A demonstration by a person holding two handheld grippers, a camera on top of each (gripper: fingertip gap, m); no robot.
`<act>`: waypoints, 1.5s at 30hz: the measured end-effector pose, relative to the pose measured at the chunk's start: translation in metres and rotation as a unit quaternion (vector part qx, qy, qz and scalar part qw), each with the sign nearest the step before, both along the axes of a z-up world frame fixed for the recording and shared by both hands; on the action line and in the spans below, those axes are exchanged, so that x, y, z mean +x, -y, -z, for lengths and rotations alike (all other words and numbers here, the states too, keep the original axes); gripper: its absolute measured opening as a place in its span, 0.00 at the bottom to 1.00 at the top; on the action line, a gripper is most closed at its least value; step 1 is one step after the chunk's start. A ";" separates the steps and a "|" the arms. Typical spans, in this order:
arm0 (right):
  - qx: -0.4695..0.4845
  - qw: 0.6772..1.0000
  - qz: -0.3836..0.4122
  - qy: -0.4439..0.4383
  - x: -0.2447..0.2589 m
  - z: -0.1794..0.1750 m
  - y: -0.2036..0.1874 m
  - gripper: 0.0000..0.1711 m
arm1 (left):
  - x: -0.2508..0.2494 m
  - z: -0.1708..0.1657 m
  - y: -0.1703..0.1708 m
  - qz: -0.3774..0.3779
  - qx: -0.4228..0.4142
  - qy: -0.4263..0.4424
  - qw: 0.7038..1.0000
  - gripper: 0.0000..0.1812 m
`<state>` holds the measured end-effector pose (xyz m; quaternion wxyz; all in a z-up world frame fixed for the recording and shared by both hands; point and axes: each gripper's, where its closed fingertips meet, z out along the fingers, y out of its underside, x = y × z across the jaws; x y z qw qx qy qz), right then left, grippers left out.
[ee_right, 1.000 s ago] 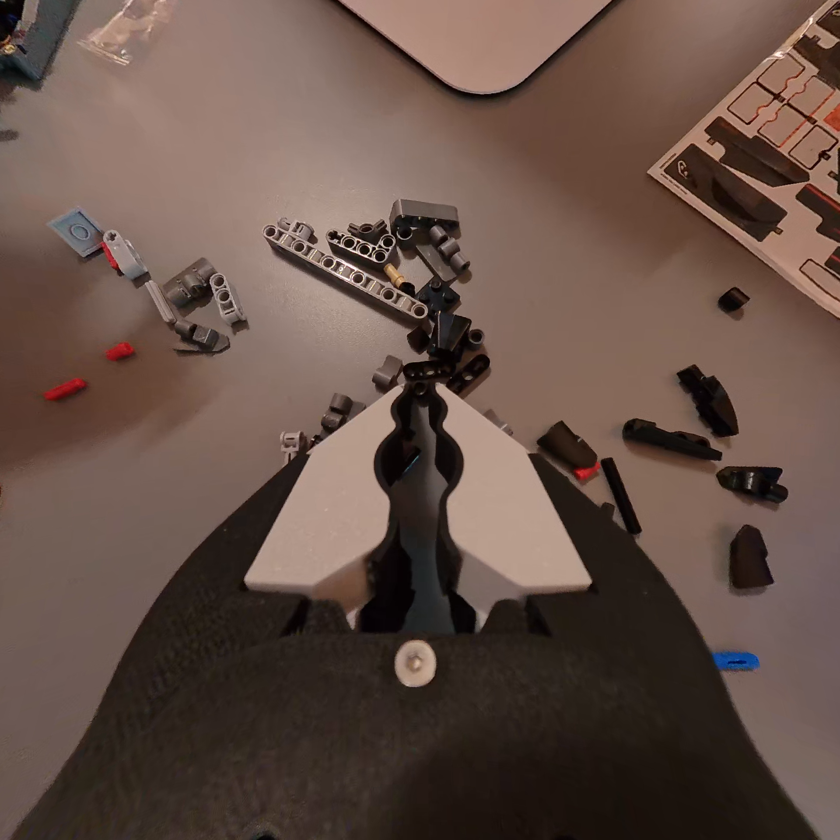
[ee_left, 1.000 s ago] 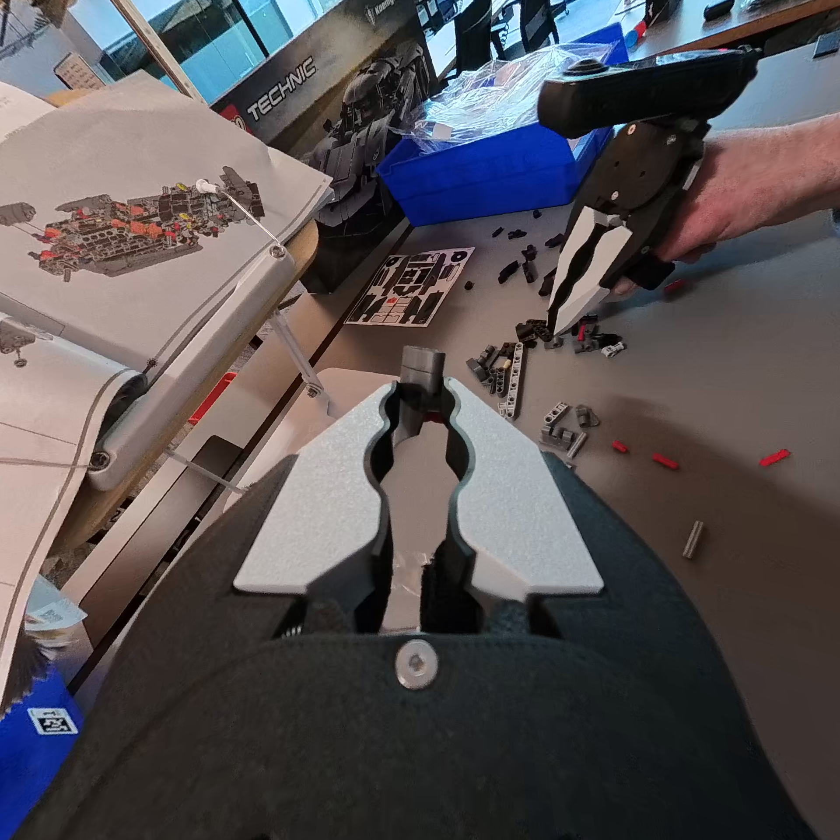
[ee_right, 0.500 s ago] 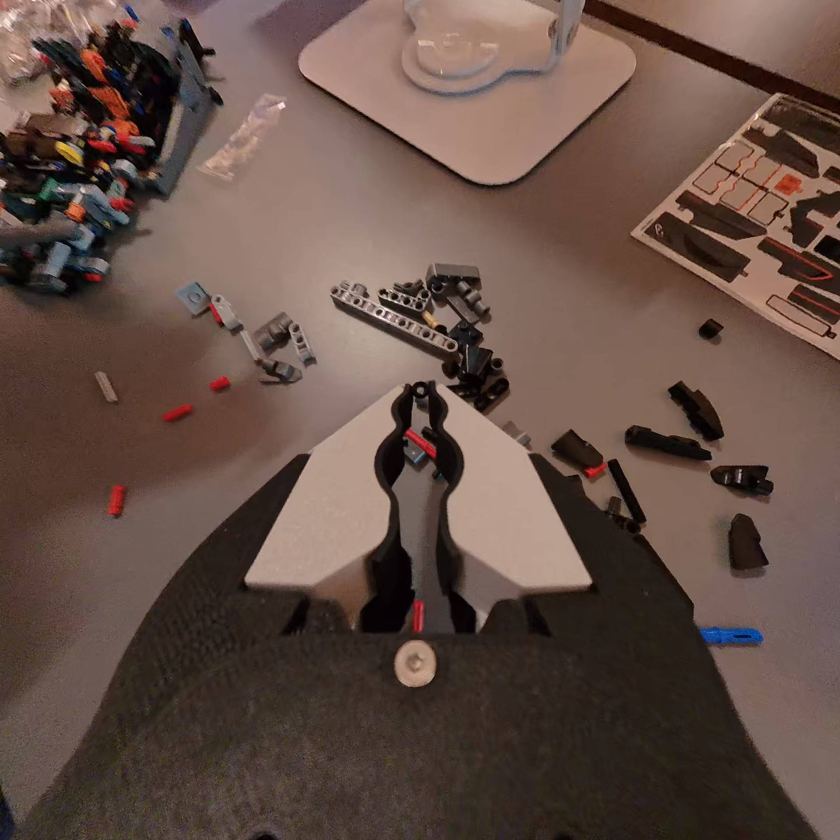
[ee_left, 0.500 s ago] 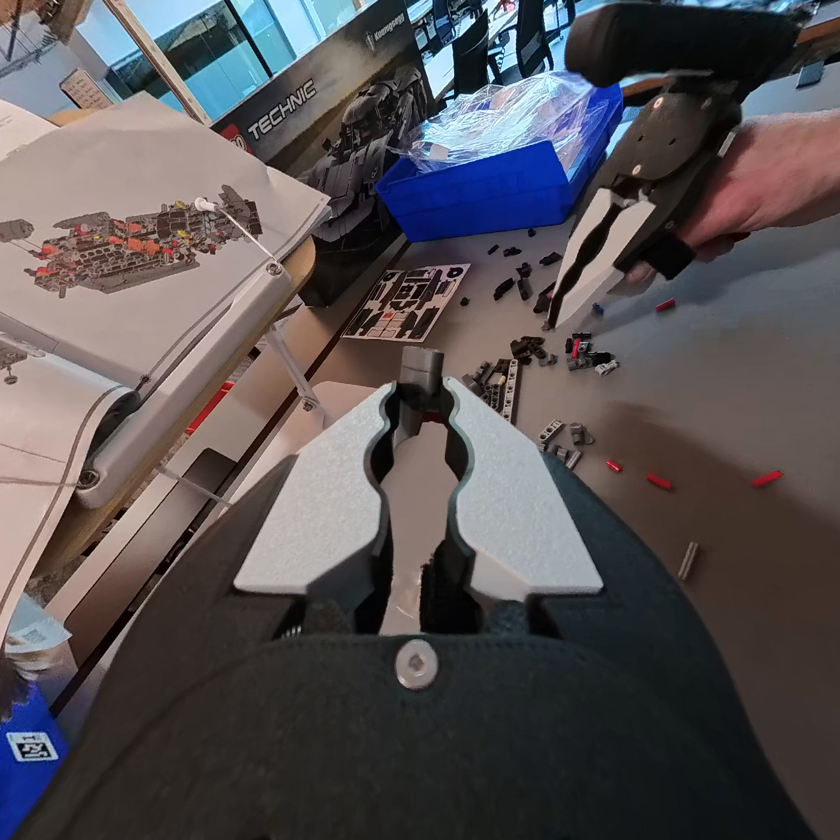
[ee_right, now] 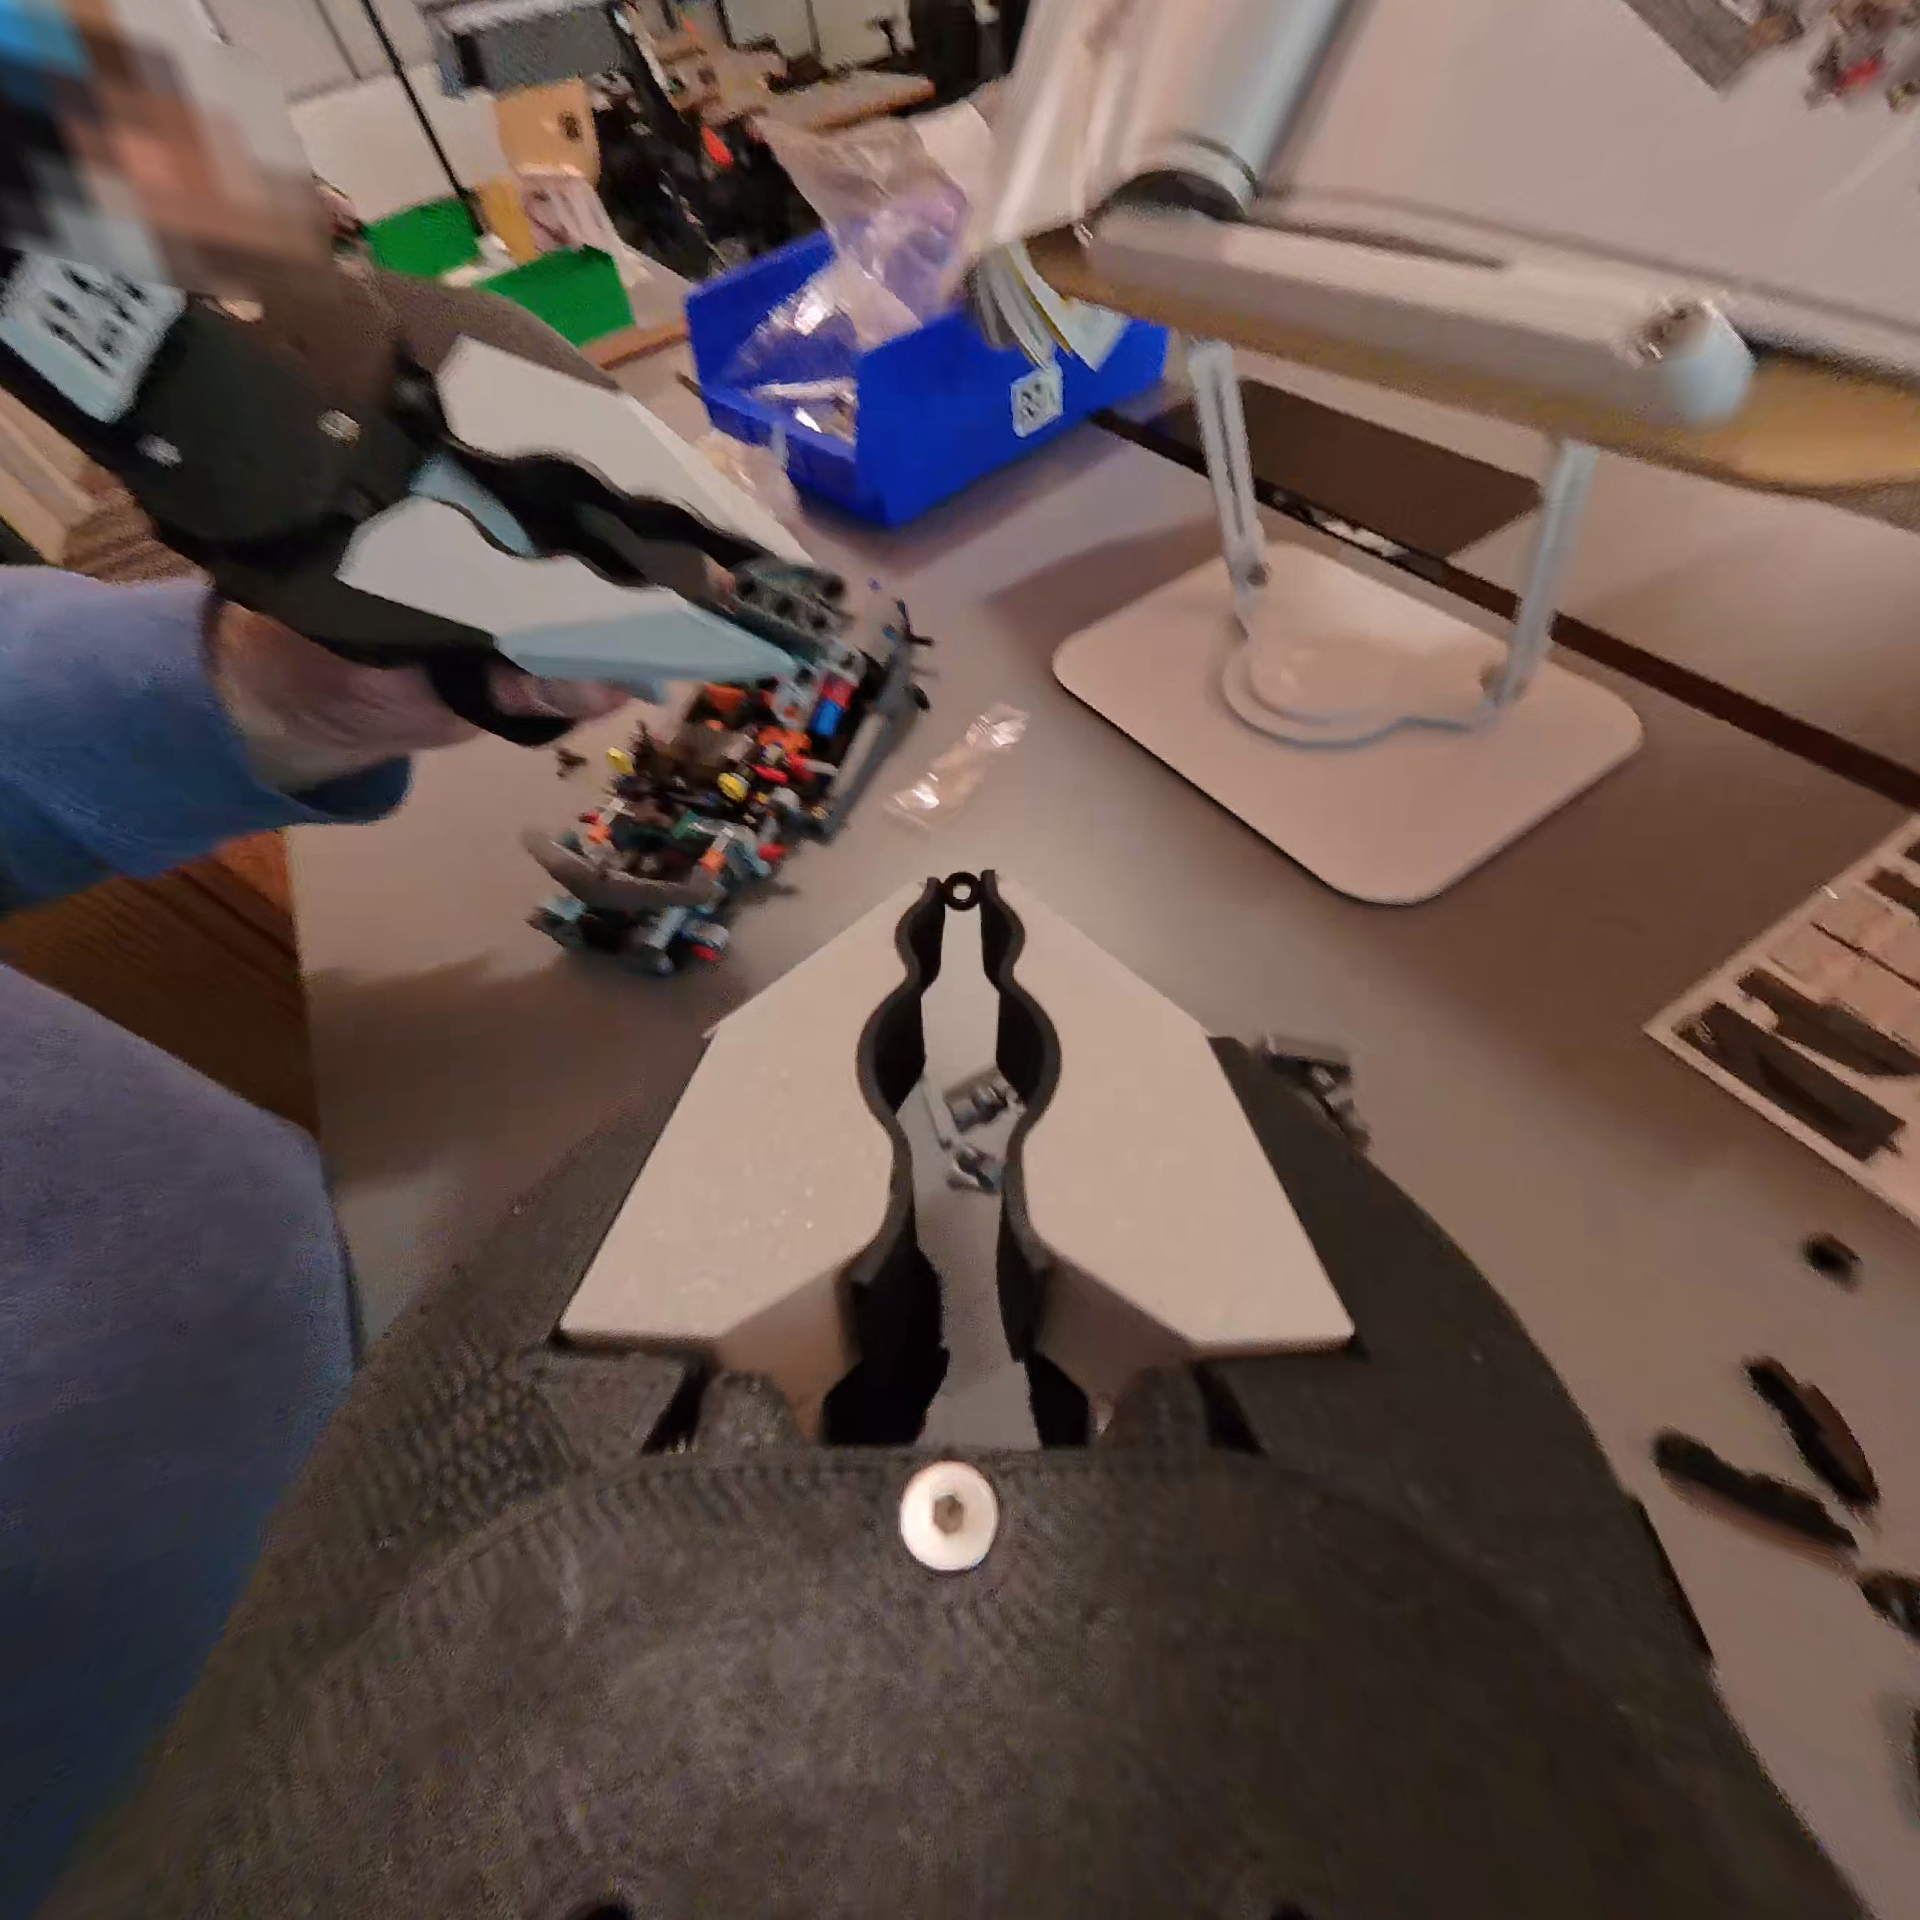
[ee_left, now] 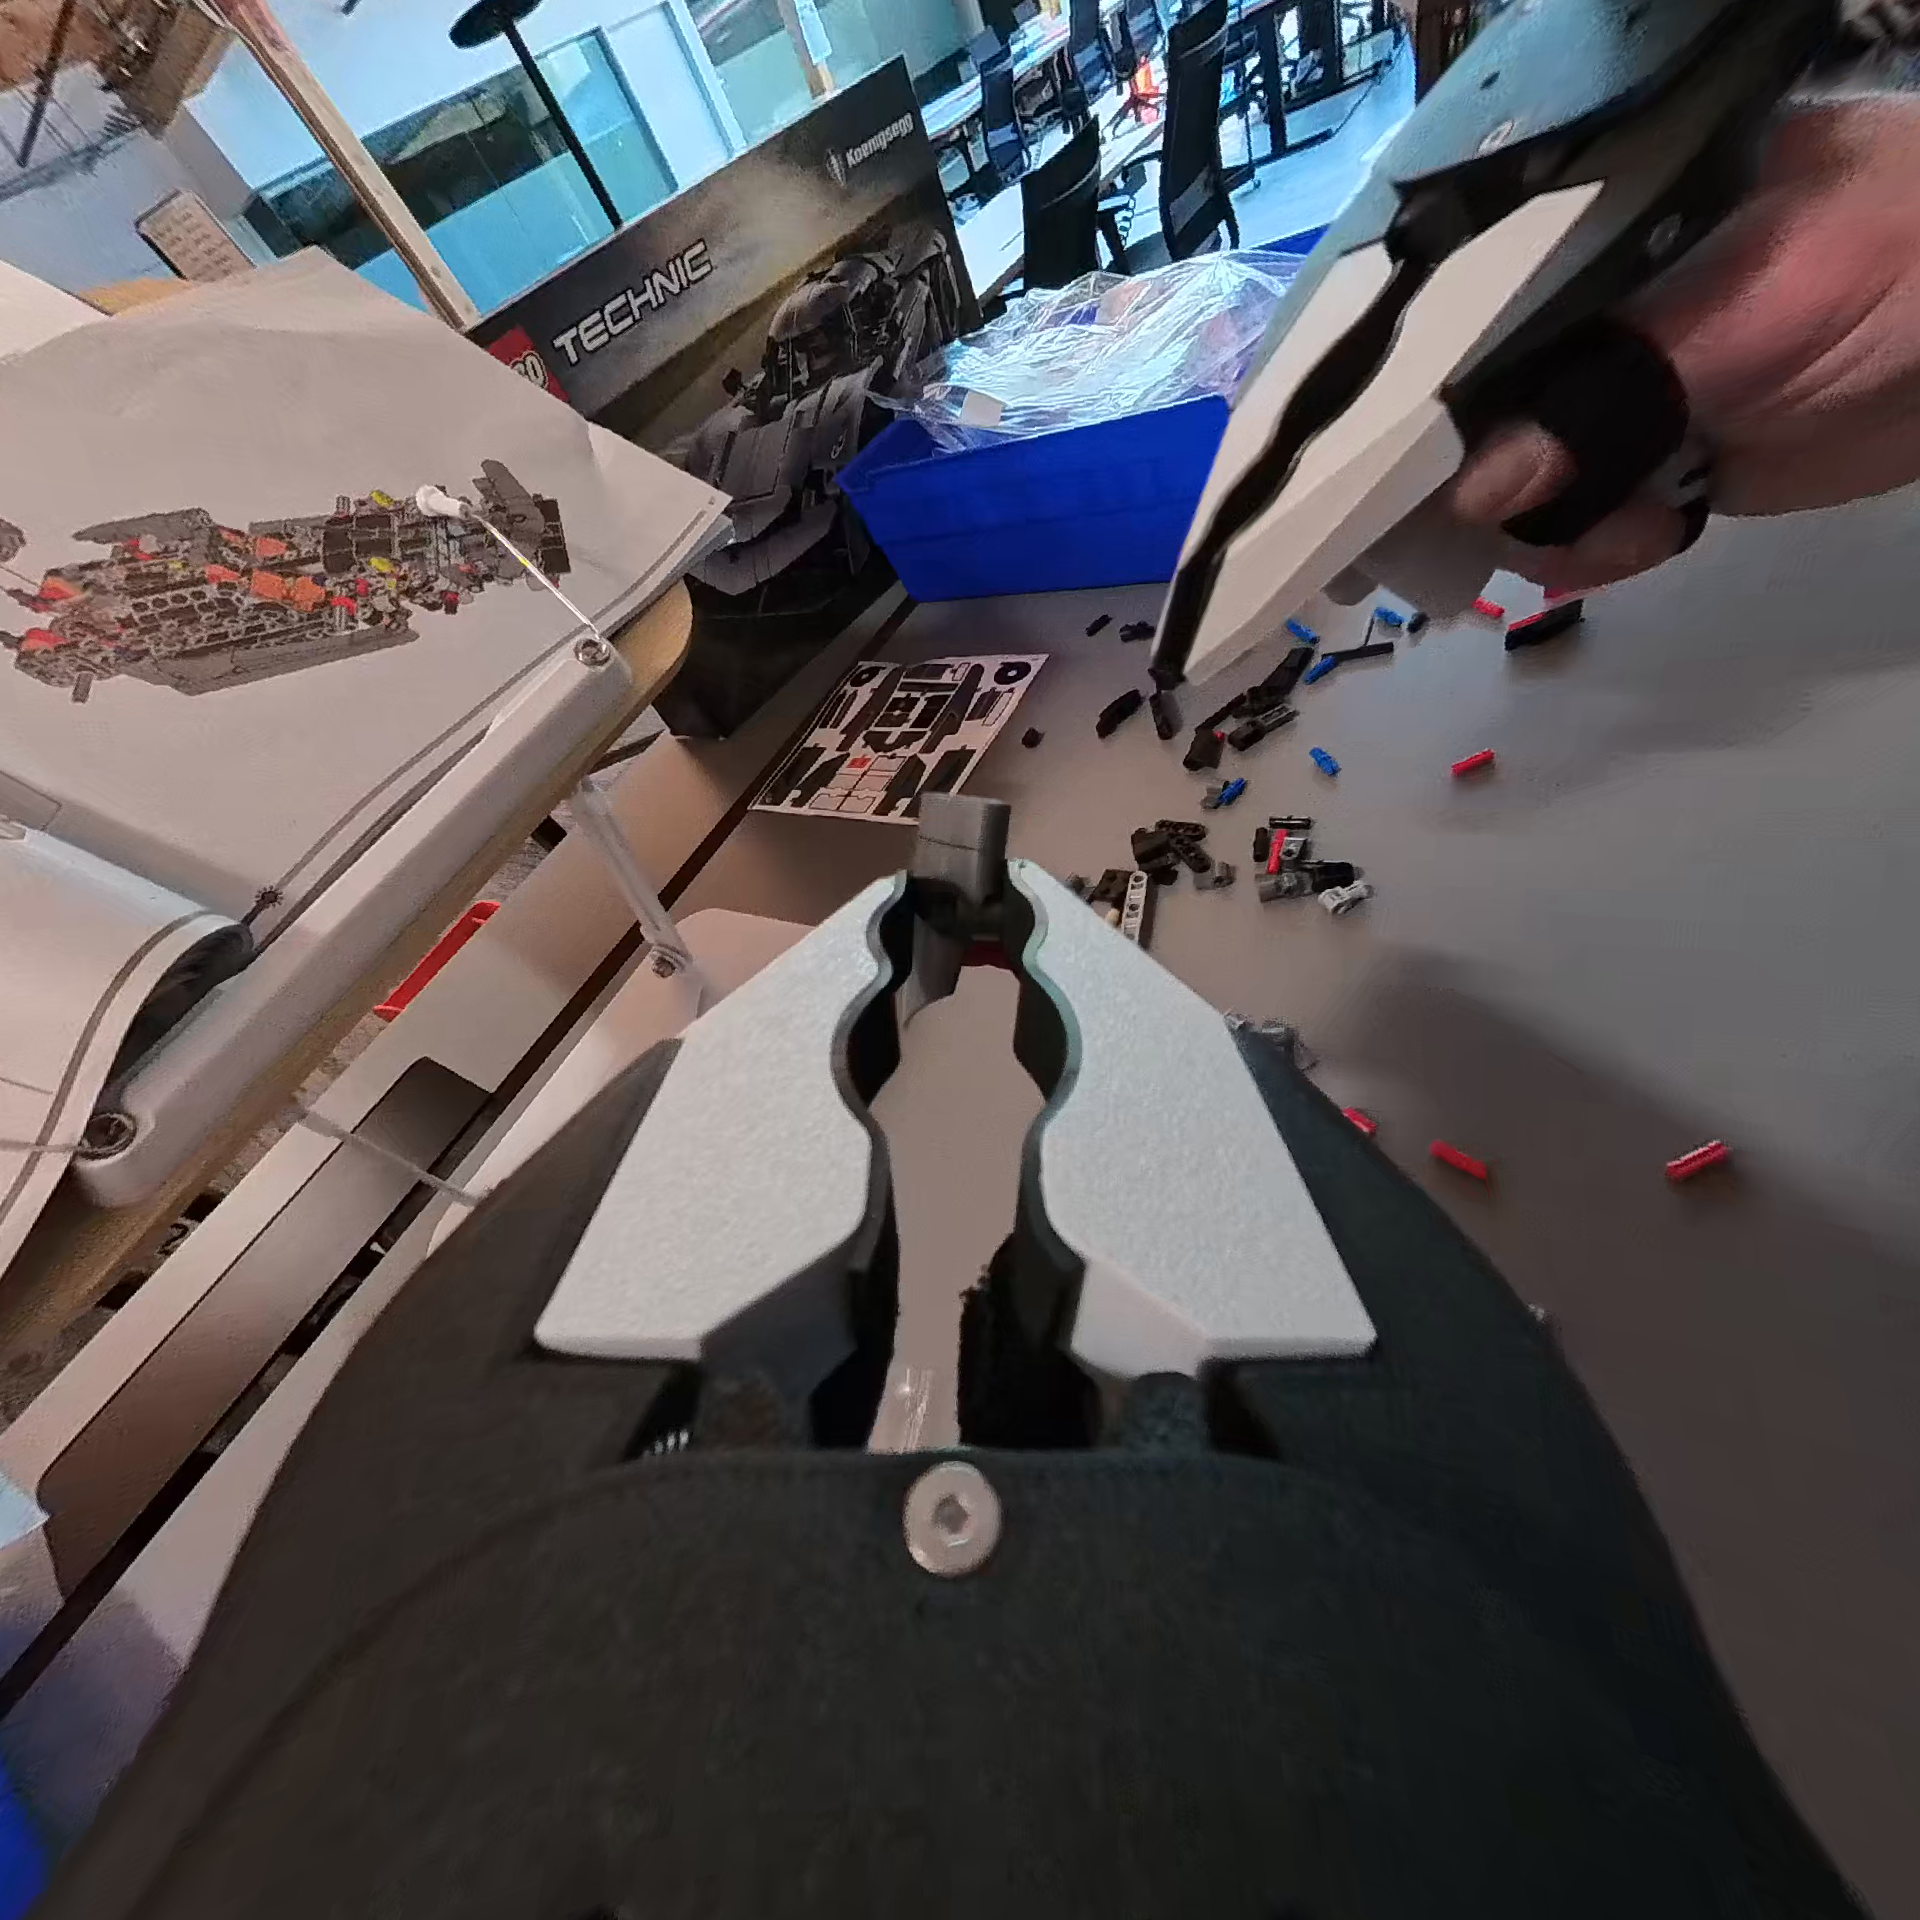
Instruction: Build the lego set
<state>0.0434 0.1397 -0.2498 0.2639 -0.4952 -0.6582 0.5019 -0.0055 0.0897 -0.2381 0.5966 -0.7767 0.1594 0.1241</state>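
My left gripper [ee_left: 961,896] is shut on a dark grey Lego piece [ee_left: 964,831] and holds it above the table. In the right wrist view the left gripper [ee_right: 792,615] sits at upper left, over the partly built multicoloured model [ee_right: 717,779]. My right gripper [ee_right: 961,894] is shut on a small black ring-shaped piece [ee_right: 962,888], lifted off the table. In the left wrist view the right gripper [ee_left: 1169,665] hangs at upper right above loose black, grey, red and blue pieces [ee_left: 1247,862].
An instruction booklet [ee_left: 260,499] rests on a white stand with a flat base [ee_right: 1351,748]. A sticker sheet [ee_left: 904,727], a blue bin with plastic bags [ee_left: 1039,499] and the set's box [ee_left: 748,343] lie behind. A blue sleeve [ee_right: 125,1247] fills the left edge. The gap from one gripper's tips to the other's is roughly 8 cm. The right gripper is farther from the partly built multicoloured model [ee_right: 717,779], some 25 cm, than the left, some 20 cm.
My right gripper rose from the pile of loose pieces with the small black piece and tilted up toward the model and left gripper. The left gripper kept its grey piece.
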 end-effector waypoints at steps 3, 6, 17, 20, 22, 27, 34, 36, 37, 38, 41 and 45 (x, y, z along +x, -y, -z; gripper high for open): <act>-0.014 0.999 -0.024 -0.030 -0.006 -0.018 0.018 0.02 | 0.003 -0.002 -0.002 0.004 0.006 0.006 1.000 0.08; -0.033 0.997 -0.044 -0.054 -0.013 -0.031 0.032 0.02 | 0.008 -0.004 -0.004 0.011 0.010 0.011 1.000 0.08; -0.051 0.993 -0.068 -0.076 -0.024 -0.041 0.044 0.02 | 0.019 -0.013 -0.009 0.030 0.033 0.035 0.998 0.07; -0.059 0.992 -0.072 -0.079 -0.024 -0.043 0.045 0.02 | 0.019 -0.015 -0.010 0.032 0.035 0.030 0.998 0.07; -0.059 0.992 -0.073 -0.080 -0.024 -0.044 0.045 0.02 | 0.019 -0.016 -0.010 0.033 0.036 0.027 0.998 0.07; -0.059 0.992 -0.082 -0.080 -0.024 -0.045 0.046 0.02 | 0.018 -0.017 -0.010 0.034 0.036 0.017 0.999 0.07; -0.063 0.990 -0.097 -0.083 -0.021 -0.052 0.049 0.02 | 0.020 -0.026 -0.007 0.032 0.034 -0.028 0.998 0.07; -0.063 0.989 -0.101 -0.084 -0.021 -0.053 0.050 0.02 | 0.020 -0.027 -0.007 0.030 0.030 -0.046 0.998 0.07; -0.065 0.989 -0.102 -0.084 -0.020 -0.054 0.051 0.01 | 0.020 -0.028 -0.006 0.030 0.029 -0.057 0.998 0.07; -0.066 0.989 -0.103 -0.084 -0.020 -0.054 0.051 0.01 | 0.020 -0.029 -0.006 0.028 0.026 -0.069 0.997 0.07; -0.070 0.988 -0.106 -0.086 -0.020 -0.056 0.053 0.01 | 0.020 -0.032 -0.004 0.025 0.020 -0.104 0.994 0.07; -0.080 0.987 -0.107 -0.087 -0.020 -0.060 0.054 0.01 | 0.019 -0.036 -0.003 0.018 0.016 -0.135 0.991 0.07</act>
